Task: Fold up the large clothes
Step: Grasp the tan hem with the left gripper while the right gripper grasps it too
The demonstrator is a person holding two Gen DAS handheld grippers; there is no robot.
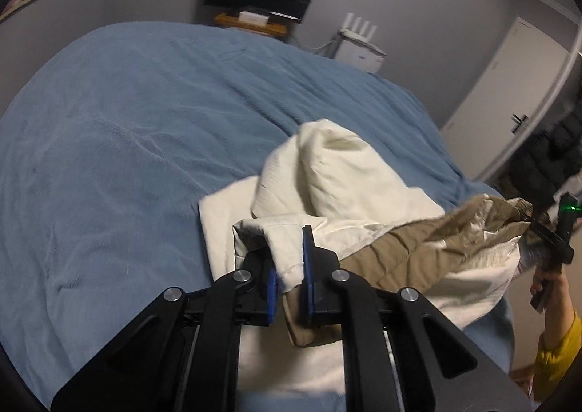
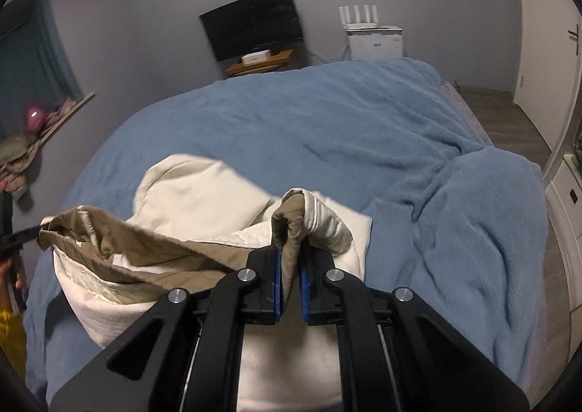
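Across the room-filling bed, the blue fleece blanket (image 1: 127, 128) lies rumpled, and on its near edge sits the garment (image 1: 345, 172), a big cream piece with a khaki lining (image 1: 407, 248), bunched and lifted off the bedding between the two tools. Behind, a dark television (image 2: 254, 26) hangs on the grey wall above a wooden shelf (image 2: 260, 61), with a white appliance (image 2: 374, 41) beside it.

Now the tongs. The left gripper (image 1: 291, 263) is pinched nearly together on a cream hem, cloth squeezed between its blue pads (image 1: 307, 266). The right gripper (image 2: 289, 266) is clamped tight on a folded khaki-and-cream edge that pokes up above its fingers. Both point steeply down toward the bed. From the left camera, the hand (image 1: 549, 281) gripping the right tool shows at the far right, with a yellow sleeve (image 1: 560, 354) below it.
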